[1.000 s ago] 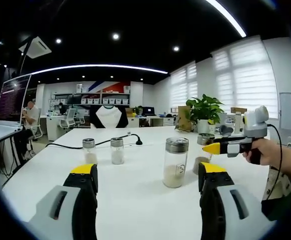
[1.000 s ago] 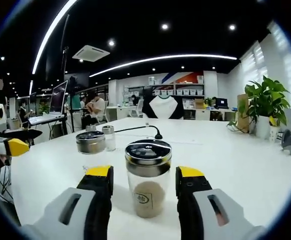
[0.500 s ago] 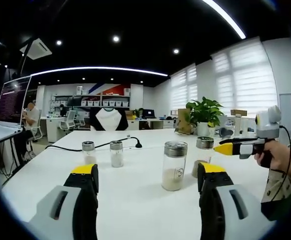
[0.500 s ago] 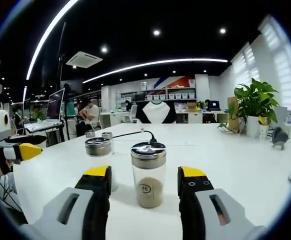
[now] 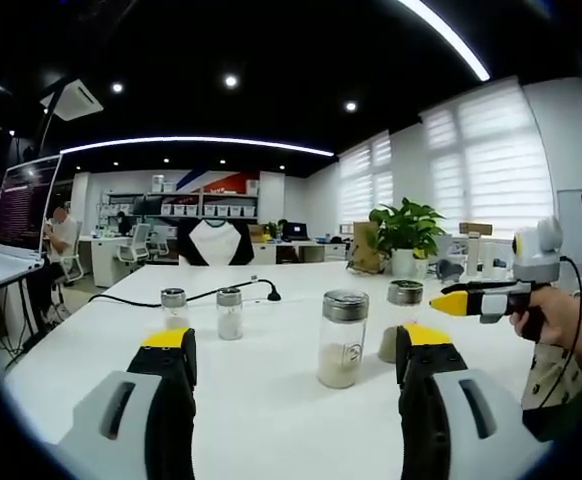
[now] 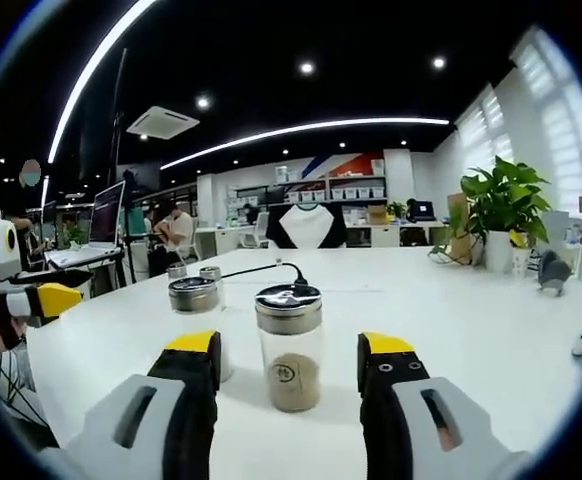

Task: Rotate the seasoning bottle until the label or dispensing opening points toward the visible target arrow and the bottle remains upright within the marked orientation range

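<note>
The seasoning bottle [image 6: 289,340] is a clear glass jar with a metal shaker lid and pale powder at the bottom. It stands upright on the white table [image 6: 471,320], and its round label mark faces the right gripper view. My right gripper [image 6: 289,350] is open, with the bottle a little ahead of its yellow-tipped jaws and a gap on each side. In the left gripper view the bottle [image 5: 343,338] stands ahead and right of centre. My left gripper [image 5: 293,345] is open and holds nothing. A hand holds the right gripper [image 5: 483,298] to the right of the bottle.
A second metal-lidded jar [image 6: 195,298] stands just left of the bottle, partly behind my right gripper's left jaw. Two small shakers [image 5: 174,308] [image 5: 230,312] and a black cable [image 5: 221,292] lie farther back. A potted plant [image 6: 499,215] stands at the far right. The left gripper [image 6: 26,300] is at the left edge.
The right gripper has drawn back from the bottle, which now looks smaller and stands free ahead of the jaws. In the left gripper view the right gripper has shifted right.
</note>
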The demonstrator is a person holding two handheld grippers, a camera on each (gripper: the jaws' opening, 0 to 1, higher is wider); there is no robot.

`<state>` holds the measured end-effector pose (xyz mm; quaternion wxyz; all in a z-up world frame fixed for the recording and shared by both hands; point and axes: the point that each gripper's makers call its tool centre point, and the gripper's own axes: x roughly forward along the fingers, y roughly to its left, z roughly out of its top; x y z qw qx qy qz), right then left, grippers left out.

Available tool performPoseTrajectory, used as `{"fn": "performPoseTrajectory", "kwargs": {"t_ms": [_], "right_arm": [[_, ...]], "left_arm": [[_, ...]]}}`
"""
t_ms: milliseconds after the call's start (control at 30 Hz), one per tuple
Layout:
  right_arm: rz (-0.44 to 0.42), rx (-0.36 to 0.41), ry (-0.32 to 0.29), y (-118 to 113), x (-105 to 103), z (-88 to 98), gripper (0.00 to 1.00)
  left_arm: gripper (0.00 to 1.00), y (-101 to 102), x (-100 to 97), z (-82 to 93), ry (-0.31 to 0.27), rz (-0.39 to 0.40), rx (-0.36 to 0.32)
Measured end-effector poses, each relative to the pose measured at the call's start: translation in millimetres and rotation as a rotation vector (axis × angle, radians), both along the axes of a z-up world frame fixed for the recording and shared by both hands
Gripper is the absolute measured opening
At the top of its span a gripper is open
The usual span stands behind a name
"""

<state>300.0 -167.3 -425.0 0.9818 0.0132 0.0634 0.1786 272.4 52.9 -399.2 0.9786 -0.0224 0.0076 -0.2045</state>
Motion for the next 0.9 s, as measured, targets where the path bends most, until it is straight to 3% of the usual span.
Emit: {"fn": "performPoseTrajectory", "kwargs": {"t_ms": [367,467,633,900], "right_arm": [[-0.008,-0.016,0.010,-3.0,0.3,-3.2,0.56],[-0.004,-0.010,0.014,-2.5,-0.3,-4.3,0.56],[0.003,-0.021,0.002,-1.5,-1.5,-4.0,0.57],[0.005,-0.014,-0.005,1.9,-1.9,0.3,0.58]], "left_arm": [[0.87,9.1,11.4,14.9,-0.005,0.016,-0.014],[0.87,15.1,18.4,26.0,-0.028,0.027,-0.047],[0.87,21.7,33.4,38.2,-0.046,0.036,-0.065],[0.86,23.8,63.0,43.1,-0.048,0.034,-0.073]]}}
